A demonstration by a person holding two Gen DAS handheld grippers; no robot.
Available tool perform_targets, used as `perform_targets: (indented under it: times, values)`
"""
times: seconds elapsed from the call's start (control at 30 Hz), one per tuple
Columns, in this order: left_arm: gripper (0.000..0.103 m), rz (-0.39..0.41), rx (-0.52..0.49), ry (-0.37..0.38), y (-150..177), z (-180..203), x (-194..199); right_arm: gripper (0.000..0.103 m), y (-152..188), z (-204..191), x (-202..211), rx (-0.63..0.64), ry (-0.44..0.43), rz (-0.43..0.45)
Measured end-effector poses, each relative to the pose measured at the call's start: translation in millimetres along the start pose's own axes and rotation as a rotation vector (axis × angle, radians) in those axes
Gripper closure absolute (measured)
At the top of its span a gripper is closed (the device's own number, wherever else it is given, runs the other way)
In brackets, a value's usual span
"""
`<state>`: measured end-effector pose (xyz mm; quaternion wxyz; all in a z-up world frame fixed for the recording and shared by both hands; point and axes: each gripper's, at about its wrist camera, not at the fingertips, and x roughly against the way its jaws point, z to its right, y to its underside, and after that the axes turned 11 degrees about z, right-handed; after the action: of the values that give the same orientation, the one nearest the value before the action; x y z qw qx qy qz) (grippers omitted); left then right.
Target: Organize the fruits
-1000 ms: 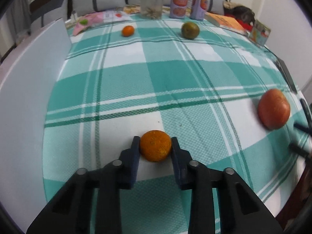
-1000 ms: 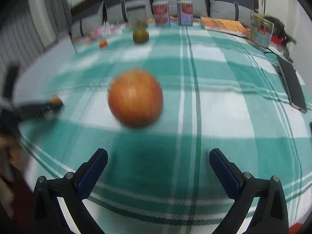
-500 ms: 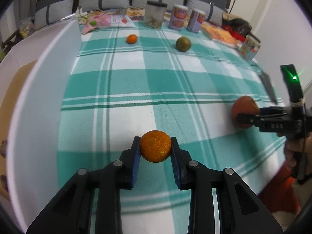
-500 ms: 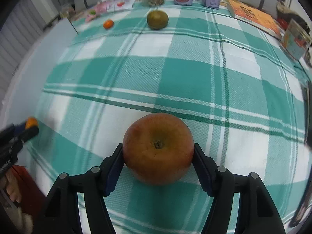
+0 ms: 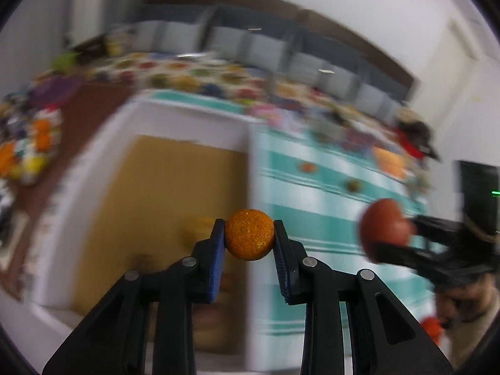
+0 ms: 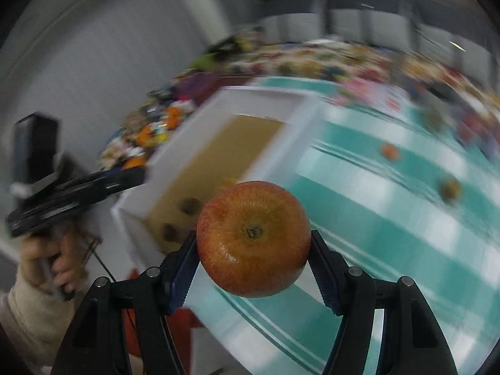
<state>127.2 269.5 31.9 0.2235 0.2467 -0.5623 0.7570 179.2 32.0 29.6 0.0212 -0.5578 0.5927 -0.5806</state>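
Teal-and-white checked tablecloth [image 6: 390, 218] fills the right of both wrist views, w/ a white-walled box [image 5: 175, 115], brown cardboard floor, at its left edge; heavy motion blur throughout.

Left gripper [image 5: 249, 240]: blue pads pinched tight on a small orange [image 5: 249, 238], held in the air in front of the box's near right wall. In the right wrist view the same tool shows as a dark blurred bar [image 6: 75, 193], gripped by a hand [image 6: 50, 259] in a cream sleeve.

Right gripper [image 6: 253, 256]: jaws about half spread, clamped on either side of a red-orange apple [image 6: 253, 239], stem end facing the lens, held clear of the cloth beside the box's near corner. Its jaws have just been closing, w/ the apple between them. From the left wrist view the apple [image 5: 386, 229] hangs at right in that gripper's black fingers [image 5: 406, 253].

Box contents: a few small brownish fruit-like blobs [image 6: 189, 205] on the floor, too blurred to ID.

On the cloth farther back: one small orange fruit [image 6: 390, 151] and one greenish fruit [image 6: 450, 189], well apart.

No label or writing legible.
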Motion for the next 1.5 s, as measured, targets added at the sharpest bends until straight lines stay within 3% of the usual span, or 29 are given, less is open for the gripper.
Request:
perform_targets:
  times: [0.07, 0.2, 0.33, 0.5, 0.57, 0.63, 0.7, 0.87, 0.93, 1.07, 1.2, 1.3, 1.4, 1.5]
  values:
    - [0.074, -0.05, 0.054, -0.104, 1, -46, -22, 0.036, -20, -37, -40, 0.082, -0.033, -0.024]
    - [0.074, -0.187, 0.147, -0.248, 23, -115, -72, 0.036, -28, -85, -119, 0.188, -0.078, -0.1]
    - [0.073, -0.302, 0.232, -0.311, 48, -155, -108, 0.036, -17, -109, -199, 0.317, -0.052, -0.204]
    - [0.071, -0.407, 0.277, -0.338, 71, -171, -127, 0.036, -2, -106, -271, 0.389, 0.002, -0.313]
    - [0.063, -0.415, 0.283, -0.335, 70, -173, -126, 0.036, 2, -102, -290, 0.398, 0.02, -0.347]
    - [0.039, -0.406, 0.286, -0.35, 71, -175, -124, 0.036, 5, -98, -303, 0.407, 0.045, -0.379]
    - [0.035, -0.379, 0.294, -0.359, 70, -175, -118, 0.035, 7, -99, -308, 0.41, 0.06, -0.413]
    - [0.034, -0.247, 0.315, -0.34, 64, -162, -87, 0.022, -18, -98, -272, 0.366, 0.041, -0.275]
    - [0.03, -0.188, 0.308, -0.332, 59, -152, -71, 0.021, -30, -94, -237, 0.325, 0.041, -0.19]
    - [0.021, -0.025, 0.237, -0.292, 50, -110, -31, 0.006, -25, -66, -152, 0.222, 0.034, -0.018]
    - [0.018, 0.098, 0.132, -0.169, 55, -37, 3, 0.0, 20, -22, -77, 0.173, 0.127, 0.093]
    - [0.016, 0.125, 0.061, -0.052, 70, 23, 14, 0.0, 81, 30, -35, 0.134, 0.291, 0.109]
    - [0.014, 0.09, -0.009, 0.1, 98, 89, 11, 0.0, 154, 90, 5, 0.06, 0.484, 0.089]
    - [0.013, -0.008, -0.067, 0.233, 134, 150, -20, 0.0, 204, 136, 34, -0.033, 0.605, 0.054]
